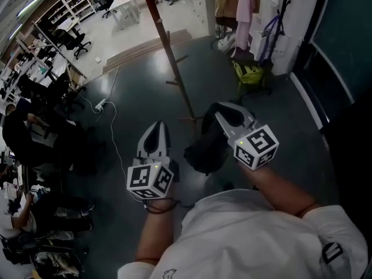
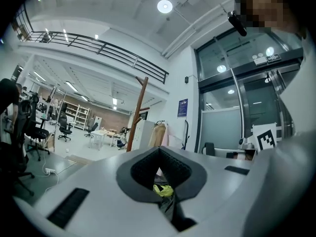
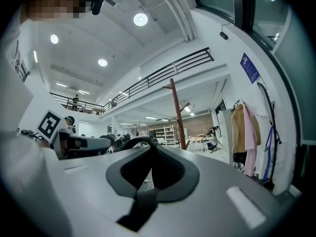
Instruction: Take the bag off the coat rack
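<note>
The brown wooden coat rack [image 1: 168,45] rises from its feet on the dark floor just ahead of me; its pole also shows in the left gripper view [image 2: 137,113] and the right gripper view [image 3: 177,113]. A black bag [image 1: 203,151] hangs free of the rack, below my right gripper [image 1: 221,112]. That gripper is shut on the bag's black strap [image 3: 144,201], which runs up between the jaws. My left gripper [image 1: 156,131] is held beside the bag's left, shut, with nothing in it [image 2: 159,154].
Coats and a pink garment [image 1: 244,4] hang on a rack at the back right, above a yellow-green bag [image 1: 249,72] on the floor. A power strip with a white cable [image 1: 100,104] lies to the left. People sit at desks [image 1: 35,138] on the far left. Glass doors [image 2: 237,117] stand right.
</note>
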Action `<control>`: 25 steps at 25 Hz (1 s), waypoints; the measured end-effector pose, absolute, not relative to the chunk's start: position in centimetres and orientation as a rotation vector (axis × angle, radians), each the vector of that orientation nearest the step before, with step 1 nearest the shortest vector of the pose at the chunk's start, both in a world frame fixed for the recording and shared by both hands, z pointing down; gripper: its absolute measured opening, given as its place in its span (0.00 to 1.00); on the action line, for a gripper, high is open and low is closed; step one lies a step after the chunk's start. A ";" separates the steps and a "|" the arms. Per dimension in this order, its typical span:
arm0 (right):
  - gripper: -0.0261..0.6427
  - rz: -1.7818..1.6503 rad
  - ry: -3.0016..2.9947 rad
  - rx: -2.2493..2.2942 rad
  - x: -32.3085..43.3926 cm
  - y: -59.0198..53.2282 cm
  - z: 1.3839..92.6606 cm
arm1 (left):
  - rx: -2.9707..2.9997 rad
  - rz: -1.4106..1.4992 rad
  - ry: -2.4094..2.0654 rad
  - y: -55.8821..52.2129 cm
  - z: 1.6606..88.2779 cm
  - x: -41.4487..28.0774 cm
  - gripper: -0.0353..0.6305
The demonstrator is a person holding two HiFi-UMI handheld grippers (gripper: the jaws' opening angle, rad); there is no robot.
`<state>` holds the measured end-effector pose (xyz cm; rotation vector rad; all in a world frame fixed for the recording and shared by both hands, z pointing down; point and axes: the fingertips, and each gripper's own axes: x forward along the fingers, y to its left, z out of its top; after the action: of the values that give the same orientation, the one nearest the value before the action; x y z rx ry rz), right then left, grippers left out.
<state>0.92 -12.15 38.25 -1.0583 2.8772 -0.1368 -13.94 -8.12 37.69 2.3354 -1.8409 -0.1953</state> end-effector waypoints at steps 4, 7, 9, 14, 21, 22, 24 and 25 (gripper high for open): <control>0.08 -0.170 2.855 -1.122 0.0 -10.6 38.6 | 2.365 -0.192 -1.784 -6.5 37.4 -14.7 0.06; 0.08 -0.177 2.835 -1.153 -0.8 -9.4 38.5 | 2.395 -0.177 -1.760 -5.4 36.9 -15.4 0.06; 0.08 -0.181 2.824 -1.170 -1.4 -8.6 38.5 | 2.412 -0.164 -1.741 -4.8 36.8 -15.8 0.06; 0.08 -0.179 2.807 -1.198 -3.0 -6.3 38.3 | 2.448 -0.152 -1.694 -3.2 36.9 -16.8 0.06; 0.07 -0.151 2.813 -1.210 -5.7 -3.2 38.1 | 2.465 -0.159 -1.636 -1.6 37.4 -18.8 0.06; 0.07 -0.149 2.811 -1.214 -5.9 -2.9 38.1 | 2.470 -0.162 -1.627 -1.3 37.4 -18.9 0.06; 0.07 -0.147 2.810 -1.222 -6.3 -2.3 38.1 | 2.477 -0.165 -1.612 -0.7 37.4 -19.2 0.06; 0.07 -0.145 2.811 -1.225 -6.6 -1.9 38.1 | 2.480 -0.166 -1.606 -0.4 37.4 -19.4 0.06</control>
<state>-6.60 -1.93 38.06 -1.2252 2.8106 -0.1449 -19.42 -0.43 37.38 2.4800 -1.6062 -0.1665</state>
